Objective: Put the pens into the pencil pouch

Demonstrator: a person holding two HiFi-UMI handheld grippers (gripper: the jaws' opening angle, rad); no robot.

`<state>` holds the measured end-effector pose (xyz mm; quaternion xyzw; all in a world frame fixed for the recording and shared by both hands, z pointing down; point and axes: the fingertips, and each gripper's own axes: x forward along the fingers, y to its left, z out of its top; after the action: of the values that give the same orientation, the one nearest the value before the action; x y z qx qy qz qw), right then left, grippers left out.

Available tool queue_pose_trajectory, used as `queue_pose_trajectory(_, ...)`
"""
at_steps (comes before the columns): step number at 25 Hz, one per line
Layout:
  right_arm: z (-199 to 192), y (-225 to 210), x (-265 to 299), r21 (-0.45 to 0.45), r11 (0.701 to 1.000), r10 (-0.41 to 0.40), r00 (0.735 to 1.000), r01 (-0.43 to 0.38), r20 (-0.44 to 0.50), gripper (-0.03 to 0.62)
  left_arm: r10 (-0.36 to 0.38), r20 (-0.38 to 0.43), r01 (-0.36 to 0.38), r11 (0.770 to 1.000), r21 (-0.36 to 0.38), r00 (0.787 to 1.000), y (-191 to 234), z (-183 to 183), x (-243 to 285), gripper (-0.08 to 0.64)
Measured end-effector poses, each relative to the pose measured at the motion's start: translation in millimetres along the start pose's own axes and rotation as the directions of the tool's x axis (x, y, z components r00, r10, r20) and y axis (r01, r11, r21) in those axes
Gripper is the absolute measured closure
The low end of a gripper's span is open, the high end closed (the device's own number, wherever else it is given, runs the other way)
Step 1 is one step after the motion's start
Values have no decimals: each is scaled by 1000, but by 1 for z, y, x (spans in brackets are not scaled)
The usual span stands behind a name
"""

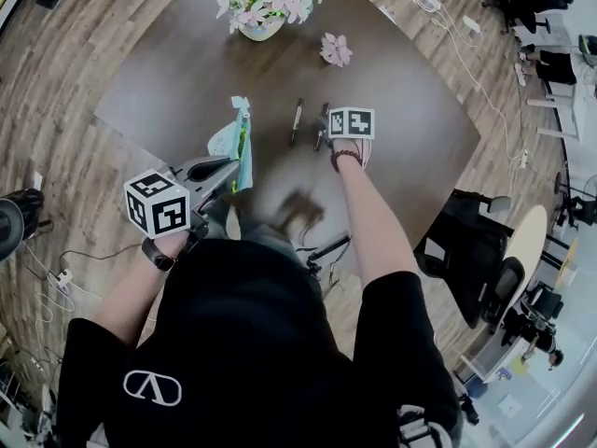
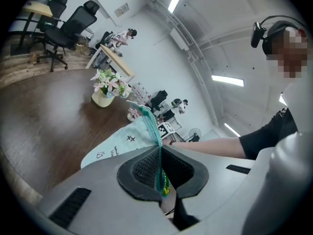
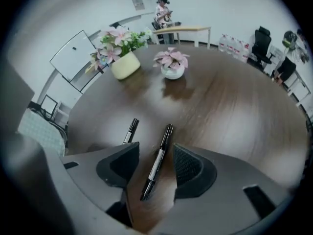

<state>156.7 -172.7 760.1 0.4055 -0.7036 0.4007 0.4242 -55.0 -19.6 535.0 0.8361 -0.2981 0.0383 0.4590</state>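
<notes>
Two black pens lie side by side on the dark round table (image 1: 177, 73). The right-hand pen (image 3: 162, 146) lies between the jaws of my right gripper (image 3: 155, 160), which points steeply down over it; the pads stand apart from the pen, so the gripper is open. The other pen (image 3: 130, 129) lies just left of it. In the head view the pens (image 1: 296, 119) sit beside the right gripper's marker cube (image 1: 352, 122). My left gripper (image 2: 161, 173) is shut on the edge of the light teal pencil pouch (image 2: 128, 140), holding it up near the table's front edge (image 1: 235, 143).
A cream pot of pink flowers (image 1: 261, 12) stands at the far side of the table, with a smaller flower pot (image 1: 336, 50) to its right. Office chairs (image 1: 466, 241) stand on the wooden floor to the right. Cables lie on the floor at left.
</notes>
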Motion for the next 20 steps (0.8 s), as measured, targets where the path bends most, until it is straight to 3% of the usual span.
queue_pose_trajectory(4,-10,0,13,85,996,30,996,-22,-87,404,5,12,-4,1000,-16,1000,3,-6,-6,548)
queue_pose_trajectory(9,-21,-6,22,84,996,-5,988,18,-155,541,14,17,-13,1000,-24,1000,6,-11,-12,548)
queue_pose_trajectory(20,-23,-6,21,61,998,-7,994,14,-107,550,19,8,-19,1000,-20,1000,9,-11,-12,548)
